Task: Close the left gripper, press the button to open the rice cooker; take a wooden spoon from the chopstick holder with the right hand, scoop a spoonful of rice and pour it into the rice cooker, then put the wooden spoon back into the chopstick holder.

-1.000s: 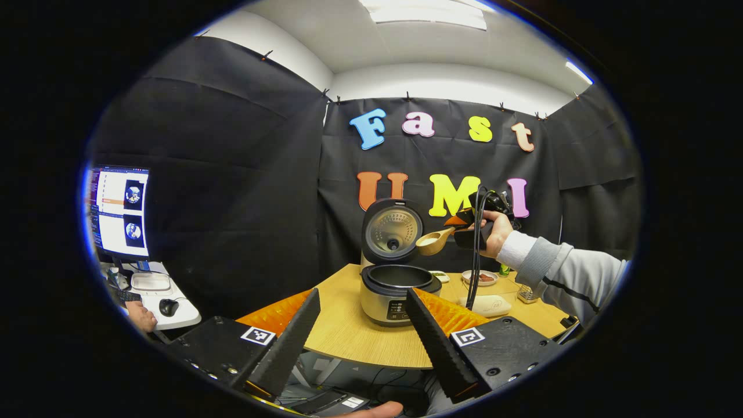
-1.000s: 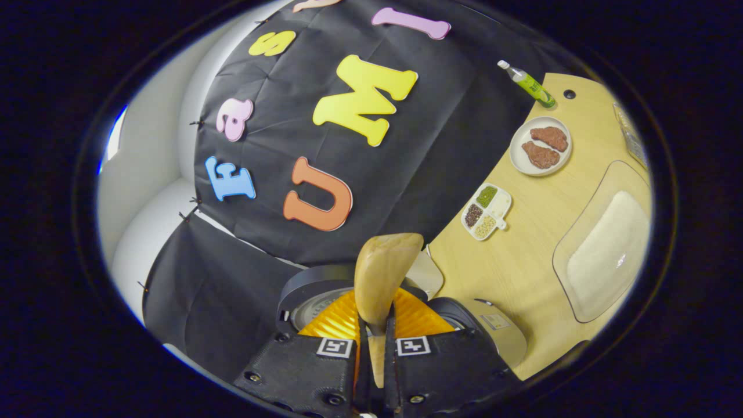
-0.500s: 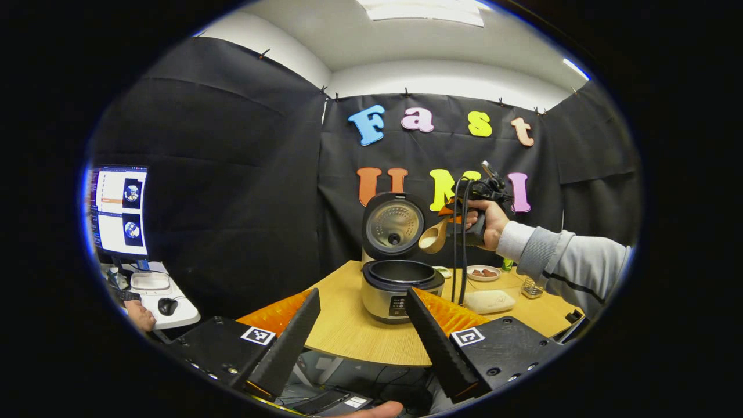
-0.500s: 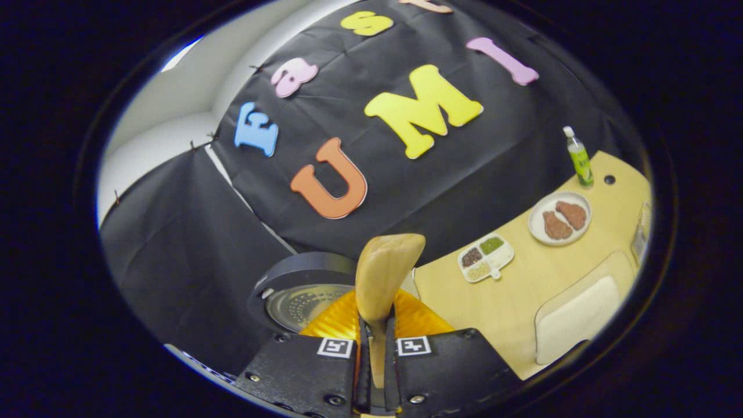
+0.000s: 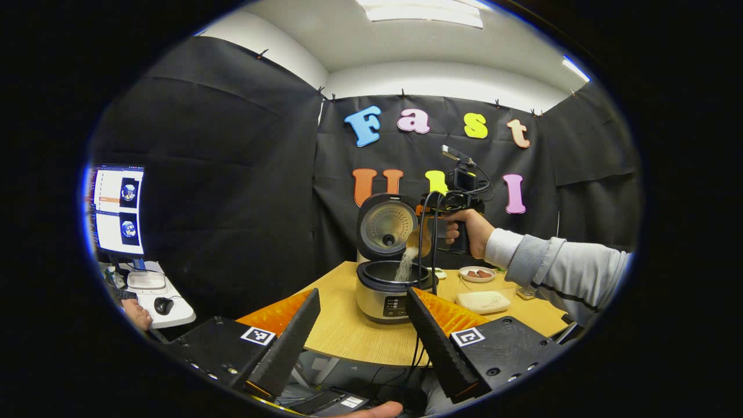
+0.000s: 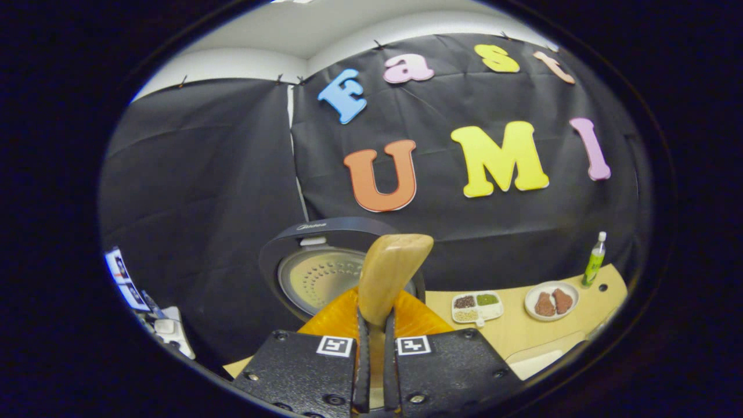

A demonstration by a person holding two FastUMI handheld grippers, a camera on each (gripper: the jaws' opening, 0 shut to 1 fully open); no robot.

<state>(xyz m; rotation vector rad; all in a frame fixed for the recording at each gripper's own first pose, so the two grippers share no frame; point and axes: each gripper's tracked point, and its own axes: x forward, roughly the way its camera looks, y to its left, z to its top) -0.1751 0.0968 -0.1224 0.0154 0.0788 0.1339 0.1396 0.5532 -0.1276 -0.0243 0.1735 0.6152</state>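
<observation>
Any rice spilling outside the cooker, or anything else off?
Nothing stands out. The rice stream falls from the wooden spoon into the open rice cooker; no grains visible on the table. Right gripper clamps the handle; left gripper hangs open.

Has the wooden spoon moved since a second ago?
Yes. In the left gripper view the wooden spoon has tipped and shifted left toward the rice cooker lid; rice now streams into the pot. The right gripper holds it.
</observation>
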